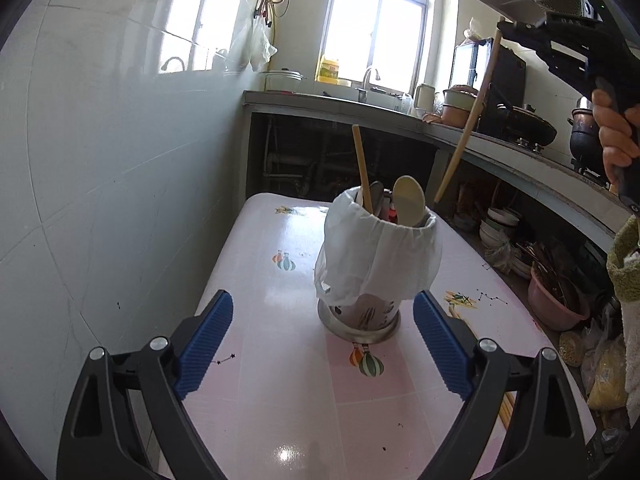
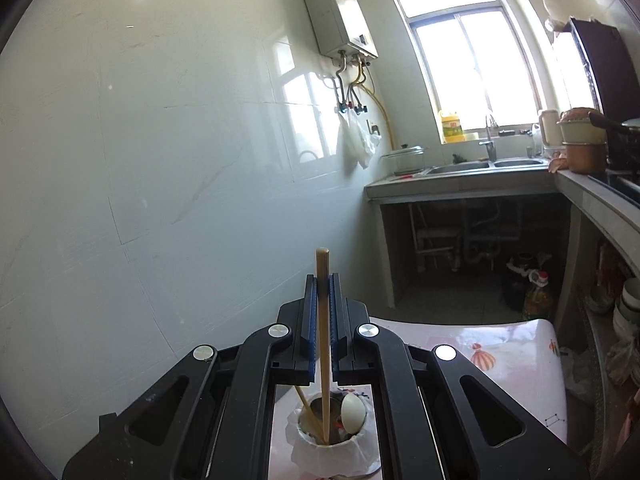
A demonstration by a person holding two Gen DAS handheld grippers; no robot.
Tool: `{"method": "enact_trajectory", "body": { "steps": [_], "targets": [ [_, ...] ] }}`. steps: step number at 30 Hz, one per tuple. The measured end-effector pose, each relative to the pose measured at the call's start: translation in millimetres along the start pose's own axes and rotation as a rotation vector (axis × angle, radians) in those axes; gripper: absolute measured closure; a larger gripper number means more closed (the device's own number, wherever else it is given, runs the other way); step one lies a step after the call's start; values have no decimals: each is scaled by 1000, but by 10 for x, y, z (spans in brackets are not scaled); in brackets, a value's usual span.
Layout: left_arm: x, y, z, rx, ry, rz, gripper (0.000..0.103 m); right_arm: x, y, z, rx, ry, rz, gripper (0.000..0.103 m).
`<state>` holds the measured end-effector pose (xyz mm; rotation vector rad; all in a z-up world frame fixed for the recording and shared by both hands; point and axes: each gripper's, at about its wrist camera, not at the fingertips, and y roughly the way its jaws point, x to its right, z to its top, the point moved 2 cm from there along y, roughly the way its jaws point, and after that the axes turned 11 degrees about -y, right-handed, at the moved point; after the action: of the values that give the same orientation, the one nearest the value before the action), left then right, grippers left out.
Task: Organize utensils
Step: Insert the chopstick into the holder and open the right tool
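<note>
A metal utensil holder (image 1: 376, 272), wrapped in a white bag, stands on the pink table (image 1: 280, 380). A wooden spoon (image 1: 409, 200) and a chopstick (image 1: 362, 168) stick out of it. My left gripper (image 1: 324, 344) is open, its blue pads on either side of the holder's base and apart from it. My right gripper (image 2: 323, 280) is shut on another chopstick (image 2: 323, 340), which hangs nearly upright with its lower tip over the holder (image 2: 332, 444). In the left wrist view that chopstick (image 1: 468, 120) slants down from the right gripper (image 1: 500, 26), ending just right of the rim.
More chopsticks (image 1: 458, 316) lie on the table behind my left gripper's right finger. A tiled wall (image 1: 120, 160) borders the table's left side. A counter (image 1: 500, 152) with sink, pots and stove runs along the back and right. A pink basin (image 1: 556, 300) sits underneath.
</note>
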<state>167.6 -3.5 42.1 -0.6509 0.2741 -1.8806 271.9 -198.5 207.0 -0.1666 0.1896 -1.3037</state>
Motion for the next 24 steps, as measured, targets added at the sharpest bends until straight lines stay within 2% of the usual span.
{"method": "enact_trajectory", "body": {
  "steps": [5,13,18,21,24],
  "targets": [
    [-142,33,-141,-41,-35,12,14,-62,368,-195,-52,-26,-1,99],
    [-277,48,-150,-36,-70,13,14,-356,774,-676,-168,-189,-32,99],
    [-267,68,-144,-41,-70,3,14,-576,934,-1012,-256,-324,-60,99],
    [-227,84,-145,-42,-61,0,14,-609,1001,-1167,-299,-350,-65,99],
    [-177,81,-154,-47,-52,3,14,-601,1009,-1165,-292,-353,-68,99]
  ]
}}
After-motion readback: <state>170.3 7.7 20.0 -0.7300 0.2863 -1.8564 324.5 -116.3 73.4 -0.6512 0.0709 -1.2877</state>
